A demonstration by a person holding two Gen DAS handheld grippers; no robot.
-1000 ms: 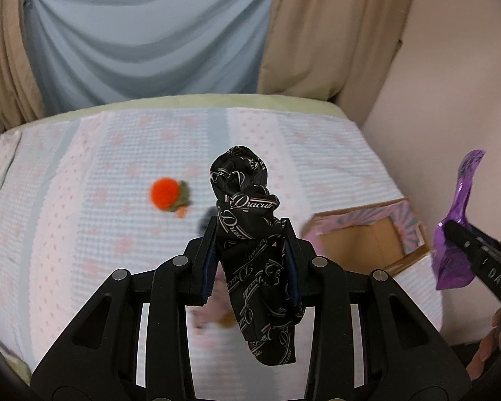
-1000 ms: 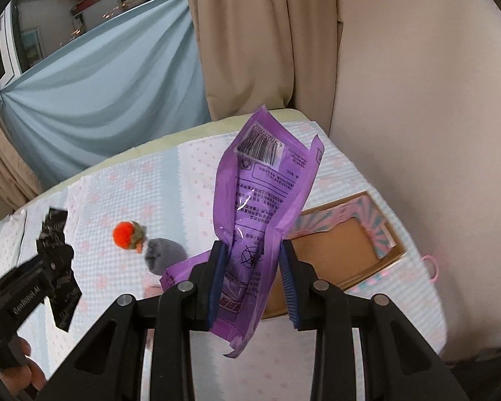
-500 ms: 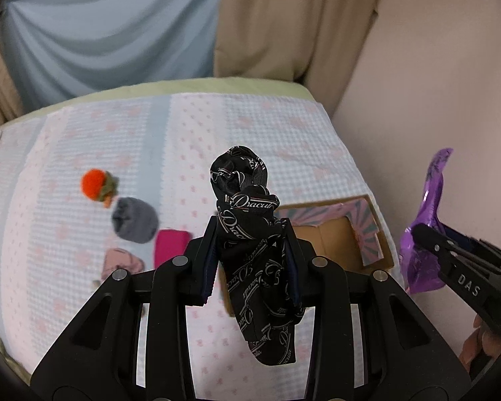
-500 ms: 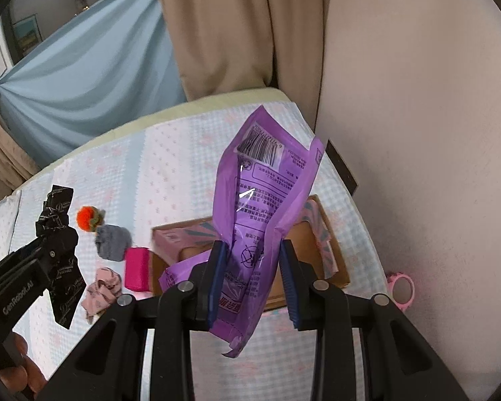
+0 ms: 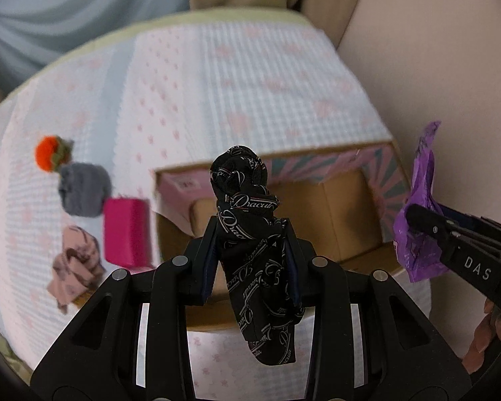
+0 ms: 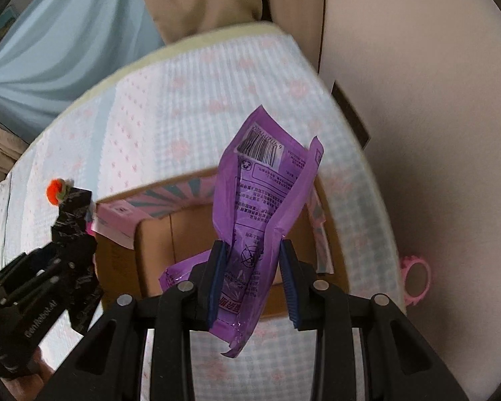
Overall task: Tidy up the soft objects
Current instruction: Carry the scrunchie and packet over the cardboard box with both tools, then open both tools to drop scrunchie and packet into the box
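Note:
My left gripper (image 5: 252, 255) is shut on a knotted black cloth with white script (image 5: 247, 200), held above an open cardboard box (image 5: 344, 207) on the bed. My right gripper (image 6: 252, 277) is shut on a purple plastic packet (image 6: 267, 193), also over the box (image 6: 157, 254). In the left wrist view the right gripper (image 5: 427, 227) with the packet (image 5: 421, 200) shows at the right edge. The left gripper (image 6: 63, 244) and its black cloth (image 6: 73, 220) appear at the left of the right wrist view.
On the dotted bedspread (image 5: 233, 77) left of the box lie an orange pompom (image 5: 48, 153), a grey bundle (image 5: 83, 190), a magenta block (image 5: 127, 230) and a pinkish cloth (image 5: 73, 264). A wall (image 5: 434, 50) borders the bed's right side. A pink ring (image 6: 415, 275) hangs beyond that edge.
Both grippers have moved right and down toward the cardboard box, which now fills the centre of both views. Each keeps its grip on its item.

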